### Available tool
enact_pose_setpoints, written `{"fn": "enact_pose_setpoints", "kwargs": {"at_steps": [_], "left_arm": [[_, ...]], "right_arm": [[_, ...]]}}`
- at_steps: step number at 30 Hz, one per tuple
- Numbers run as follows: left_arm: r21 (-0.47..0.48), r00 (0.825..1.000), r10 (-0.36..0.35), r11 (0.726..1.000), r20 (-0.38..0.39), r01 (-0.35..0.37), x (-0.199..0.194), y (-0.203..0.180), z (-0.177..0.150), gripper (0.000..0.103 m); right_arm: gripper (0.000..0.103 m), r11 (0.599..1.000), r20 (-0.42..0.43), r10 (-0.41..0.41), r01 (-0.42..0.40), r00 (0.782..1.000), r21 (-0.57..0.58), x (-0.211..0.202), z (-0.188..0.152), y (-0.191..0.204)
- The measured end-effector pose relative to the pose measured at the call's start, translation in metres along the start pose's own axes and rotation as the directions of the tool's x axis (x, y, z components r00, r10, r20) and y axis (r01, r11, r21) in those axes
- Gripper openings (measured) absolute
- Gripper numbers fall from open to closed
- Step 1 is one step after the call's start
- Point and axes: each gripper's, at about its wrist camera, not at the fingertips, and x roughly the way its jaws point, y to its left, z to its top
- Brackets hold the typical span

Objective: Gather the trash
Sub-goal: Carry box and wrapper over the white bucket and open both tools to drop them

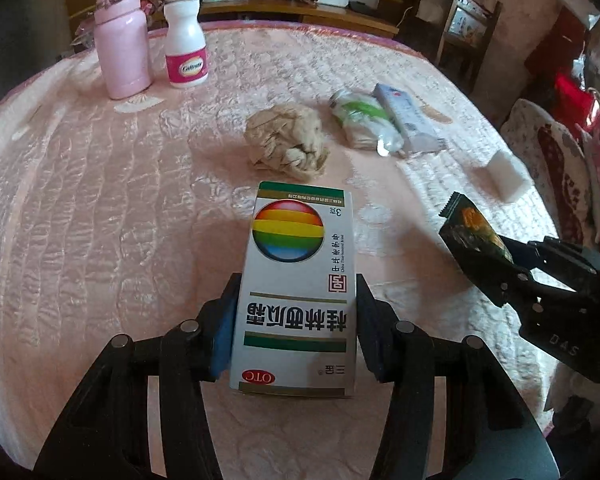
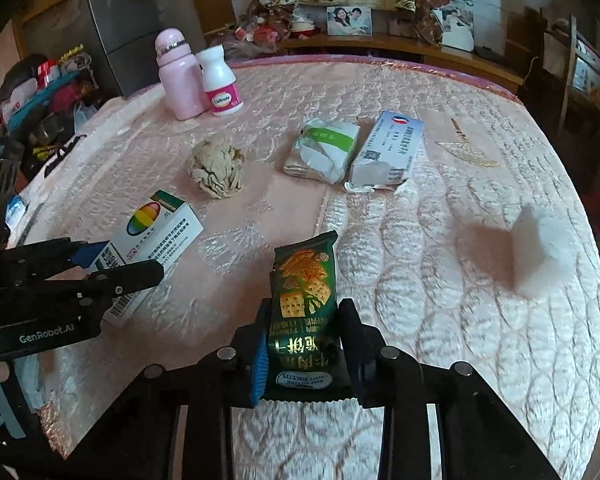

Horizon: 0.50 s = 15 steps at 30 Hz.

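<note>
Two bottles, crumpled paper, torn packets, white block beyond

Your left wrist camera looks steeply down along its own fingers, close over the pink quilted table, facing the far sideboard at the frame's top. Your right wrist camera sits beside it, tilted the same way. Both views share the crumpled paper ball mid-frame and the pink flask upper left, and each catches the other gripper at its edge.
</note>
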Motion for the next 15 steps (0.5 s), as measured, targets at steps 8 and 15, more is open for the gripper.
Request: {"fn": "enact_pose_setpoints", "kwargs": {"at_steps": [8,15], "left_arm": [[-0.002,0.998,-0.045,0.999,0.050,0.046,-0.030,-0.027,-0.001,0.050],[0.040,0.994,-0.065,0.997,0.093,0.061,-0.054,-0.063,-0.001,0.050]], "right_arm": [[0.031,0.999,0.077,0.007,-0.011,0.997,0.047,-0.050,-0.009,-0.009],[0.031,0.997,0.145,-0.014,0.003,0.989,0.076,-0.090,-0.013,-0.016]]}}
